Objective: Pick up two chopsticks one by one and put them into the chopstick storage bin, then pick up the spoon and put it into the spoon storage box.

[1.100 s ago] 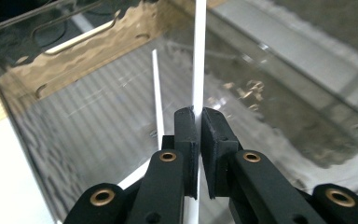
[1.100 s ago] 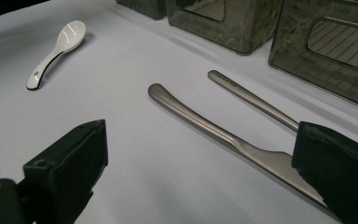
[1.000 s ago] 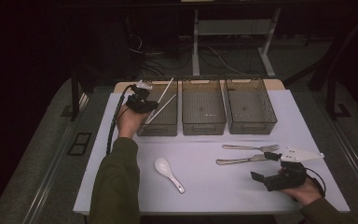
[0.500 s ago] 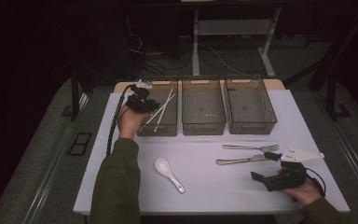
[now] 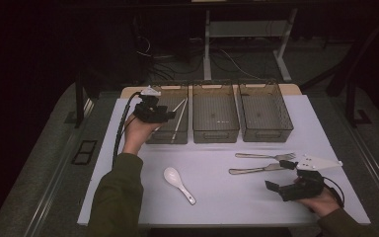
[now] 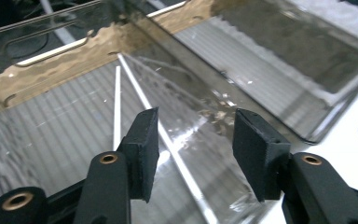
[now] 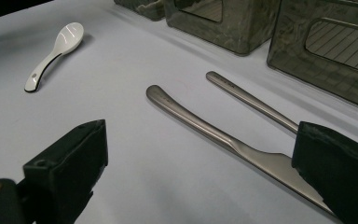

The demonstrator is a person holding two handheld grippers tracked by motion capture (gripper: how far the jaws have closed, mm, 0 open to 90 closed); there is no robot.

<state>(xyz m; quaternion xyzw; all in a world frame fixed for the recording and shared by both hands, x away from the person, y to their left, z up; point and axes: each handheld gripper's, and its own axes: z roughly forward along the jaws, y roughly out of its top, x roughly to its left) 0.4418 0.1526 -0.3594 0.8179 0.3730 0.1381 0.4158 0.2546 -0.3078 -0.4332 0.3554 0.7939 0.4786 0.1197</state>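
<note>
Two white chopsticks (image 6: 140, 95) lie in the leftmost bin (image 5: 168, 136), just ahead of and below the left claw (image 6: 193, 140), whose jaws have just been opening and now stand about half apart with nothing pinched between them. To finish this release well, the claw should lift straight clear of the bin wall — no sideways drag that could flick the sticks out. Two more bins (image 5: 215, 118) sit beyond, to its right. The right claw (image 7: 200, 177) rests wide open and empty low over the tabletop (image 5: 217, 197), a knife (image 7: 242, 149) between its jaws, a fork (image 7: 251, 100) just past — the white spoon (image 7: 56, 49) well off.
</note>
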